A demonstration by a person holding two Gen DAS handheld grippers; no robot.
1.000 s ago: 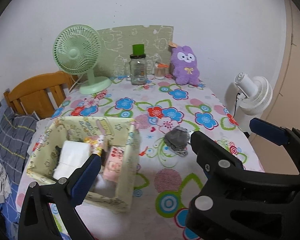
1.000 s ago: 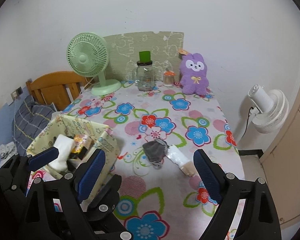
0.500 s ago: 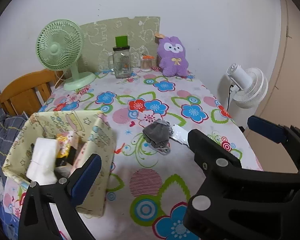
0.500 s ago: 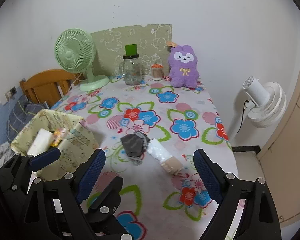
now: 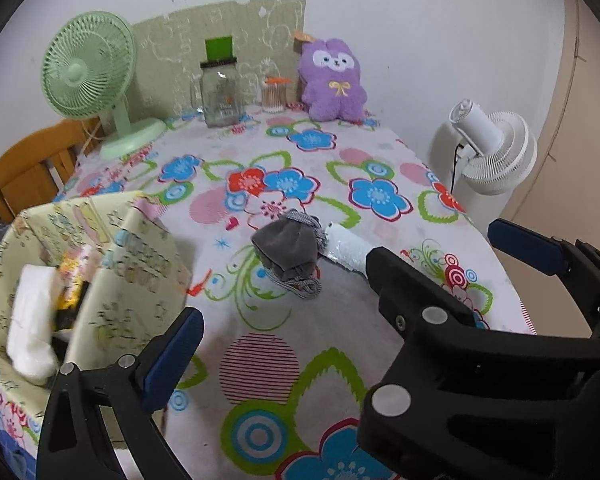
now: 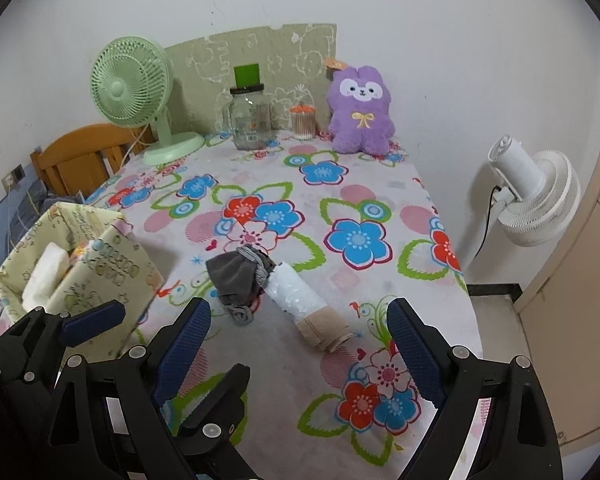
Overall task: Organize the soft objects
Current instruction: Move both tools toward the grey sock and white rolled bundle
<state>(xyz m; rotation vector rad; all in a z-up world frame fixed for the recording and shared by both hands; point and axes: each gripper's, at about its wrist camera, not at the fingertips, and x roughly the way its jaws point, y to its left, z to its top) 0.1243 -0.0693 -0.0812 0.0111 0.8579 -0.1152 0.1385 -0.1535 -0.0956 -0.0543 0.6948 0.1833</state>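
Grey sock touching white roll, beside fabric basket.

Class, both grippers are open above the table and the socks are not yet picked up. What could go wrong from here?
1. The grey sock touches the wrapped roll; a grasp may drag both.
2. The basket already holds a white pack, so there may be little room.
3. The basket sits at the table's near-left corner; a nudge from the left gripper might tip it off.

Home bedroom: floral-clothed table, plush bunny, fans.
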